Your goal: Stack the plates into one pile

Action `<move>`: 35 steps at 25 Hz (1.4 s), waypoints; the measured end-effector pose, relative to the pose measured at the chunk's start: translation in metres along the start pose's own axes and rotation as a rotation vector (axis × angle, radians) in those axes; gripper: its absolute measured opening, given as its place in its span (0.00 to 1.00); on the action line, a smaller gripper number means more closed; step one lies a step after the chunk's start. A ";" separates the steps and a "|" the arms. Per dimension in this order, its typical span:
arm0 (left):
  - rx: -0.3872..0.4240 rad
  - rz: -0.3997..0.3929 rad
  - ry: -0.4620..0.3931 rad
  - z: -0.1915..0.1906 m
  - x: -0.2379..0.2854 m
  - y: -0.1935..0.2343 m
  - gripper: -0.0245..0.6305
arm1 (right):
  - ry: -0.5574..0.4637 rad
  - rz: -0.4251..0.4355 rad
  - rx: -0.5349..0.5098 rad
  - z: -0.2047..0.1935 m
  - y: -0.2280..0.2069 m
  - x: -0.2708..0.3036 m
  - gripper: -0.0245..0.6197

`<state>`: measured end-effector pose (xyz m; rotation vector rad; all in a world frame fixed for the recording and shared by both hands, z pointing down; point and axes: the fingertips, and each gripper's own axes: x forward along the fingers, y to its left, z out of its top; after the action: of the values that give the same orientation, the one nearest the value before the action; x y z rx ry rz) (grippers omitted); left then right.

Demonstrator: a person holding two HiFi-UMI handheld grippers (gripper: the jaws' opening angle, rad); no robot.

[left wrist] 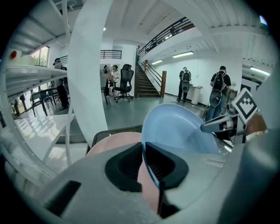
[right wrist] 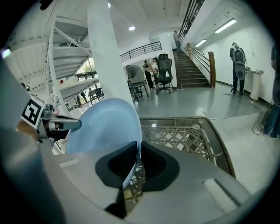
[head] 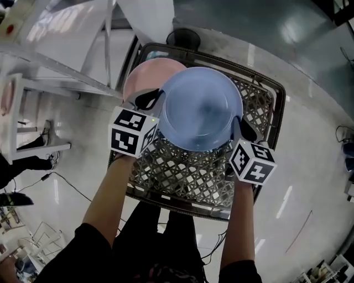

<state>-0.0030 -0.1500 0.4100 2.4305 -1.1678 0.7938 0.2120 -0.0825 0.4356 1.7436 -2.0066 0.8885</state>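
Note:
A light blue plate (head: 199,108) hangs over a dark wicker lattice table (head: 188,171), held by its two opposite rims. My left gripper (head: 155,99) is shut on its left rim, and my right gripper (head: 240,128) is shut on its right rim. A pink plate (head: 145,80) lies on the table at the back left, partly hidden under the blue one. In the left gripper view the blue plate (left wrist: 175,129) runs edge-on between the jaws of the left gripper (left wrist: 143,157), with the pink plate (left wrist: 113,142) below. The right gripper (right wrist: 136,159) likewise pinches the blue plate (right wrist: 105,124).
The table's dark rim (head: 276,94) frames the lattice top (right wrist: 183,138). A white column (head: 149,16) and a round black base (head: 182,37) stand just behind the table. White shelving (head: 55,72) stands to the left. Cables (head: 61,179) trail on the glossy floor. People stand far off near a staircase (left wrist: 146,83).

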 end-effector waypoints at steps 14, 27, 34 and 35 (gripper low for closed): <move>-0.077 0.099 0.003 -0.025 -0.036 0.094 0.07 | 0.018 0.092 -0.068 0.022 0.088 0.055 0.10; -0.112 0.121 0.019 -0.040 -0.032 0.135 0.08 | 0.027 0.115 -0.093 0.030 0.117 0.091 0.10; -0.106 0.107 0.032 -0.045 -0.018 0.141 0.08 | 0.032 0.101 -0.128 0.030 0.115 0.104 0.10; -0.104 0.105 0.034 -0.046 -0.016 0.142 0.08 | 0.033 0.101 -0.134 0.029 0.114 0.105 0.10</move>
<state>-0.1393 -0.2034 0.4437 2.2791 -1.2993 0.7809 0.0851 -0.1757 0.4523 1.5580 -2.0968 0.7883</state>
